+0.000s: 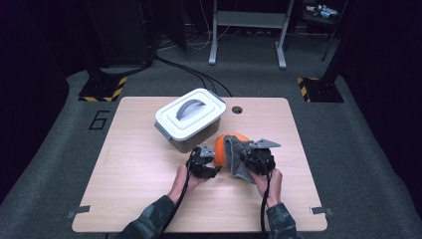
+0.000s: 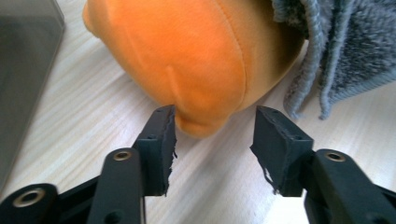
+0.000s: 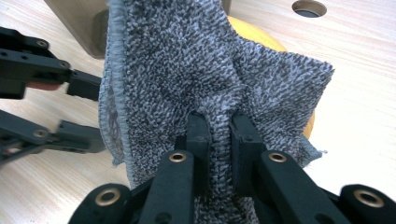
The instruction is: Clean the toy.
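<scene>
Right gripper pinches fuzzy grey towel draped over smooth round orange plush; left gripper spread beside plush, touching nothing.

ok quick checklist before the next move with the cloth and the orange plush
1. Right gripper shut on the grey cloth: ok, a fold is pinched between its jaws.
2. Cloth lying over the orange plush: ok.
3. Left gripper gripping the plush: not ok, the jaws stand open around a small nub without pressing it.
4. Plush resting on the table: ok.
5. Lidded bin out of the way: ok, it sits just behind the plush.
6. Cloth free of snags underneath: cannot tell.
</scene>
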`<move>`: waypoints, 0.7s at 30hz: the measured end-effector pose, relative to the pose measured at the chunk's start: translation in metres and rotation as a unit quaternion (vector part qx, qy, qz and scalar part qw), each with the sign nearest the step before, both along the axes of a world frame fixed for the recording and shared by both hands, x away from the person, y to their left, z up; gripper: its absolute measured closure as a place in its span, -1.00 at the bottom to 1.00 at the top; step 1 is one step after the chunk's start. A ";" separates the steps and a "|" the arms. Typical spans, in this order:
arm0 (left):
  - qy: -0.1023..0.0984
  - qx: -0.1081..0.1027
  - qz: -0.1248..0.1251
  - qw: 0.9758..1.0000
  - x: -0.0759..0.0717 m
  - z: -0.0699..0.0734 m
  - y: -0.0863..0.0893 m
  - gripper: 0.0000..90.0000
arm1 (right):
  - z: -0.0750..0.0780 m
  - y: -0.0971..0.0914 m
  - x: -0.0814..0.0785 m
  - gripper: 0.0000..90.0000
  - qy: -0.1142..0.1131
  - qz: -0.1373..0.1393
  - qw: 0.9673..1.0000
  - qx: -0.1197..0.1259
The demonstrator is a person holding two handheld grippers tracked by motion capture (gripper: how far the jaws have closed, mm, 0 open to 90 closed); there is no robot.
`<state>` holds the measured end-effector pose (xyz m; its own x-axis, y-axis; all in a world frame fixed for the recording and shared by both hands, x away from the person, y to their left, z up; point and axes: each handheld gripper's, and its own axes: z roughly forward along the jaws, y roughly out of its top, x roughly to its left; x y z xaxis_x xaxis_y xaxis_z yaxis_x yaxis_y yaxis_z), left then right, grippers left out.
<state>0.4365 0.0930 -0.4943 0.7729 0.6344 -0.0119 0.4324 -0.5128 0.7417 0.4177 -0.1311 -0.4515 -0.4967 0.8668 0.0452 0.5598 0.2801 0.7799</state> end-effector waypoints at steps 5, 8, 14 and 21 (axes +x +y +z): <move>-0.007 0.016 0.006 1.000 0.001 -0.002 -0.006 0.30 | 0.000 -0.002 0.000 0.79 -0.004 -0.001 1.000 0.006; -0.006 0.024 0.008 1.000 0.003 -0.003 -0.007 0.47 | 0.001 -0.003 -0.002 0.79 -0.008 -0.003 1.000 0.012; 0.003 0.010 0.009 1.000 0.005 -0.004 -0.010 0.74 | 0.010 -0.015 -0.009 0.79 -0.031 -0.019 0.999 0.019; 0.008 -0.023 0.011 1.000 0.007 -0.002 -0.004 0.93 | 0.011 -0.042 -0.017 0.79 -0.040 -0.057 0.997 0.025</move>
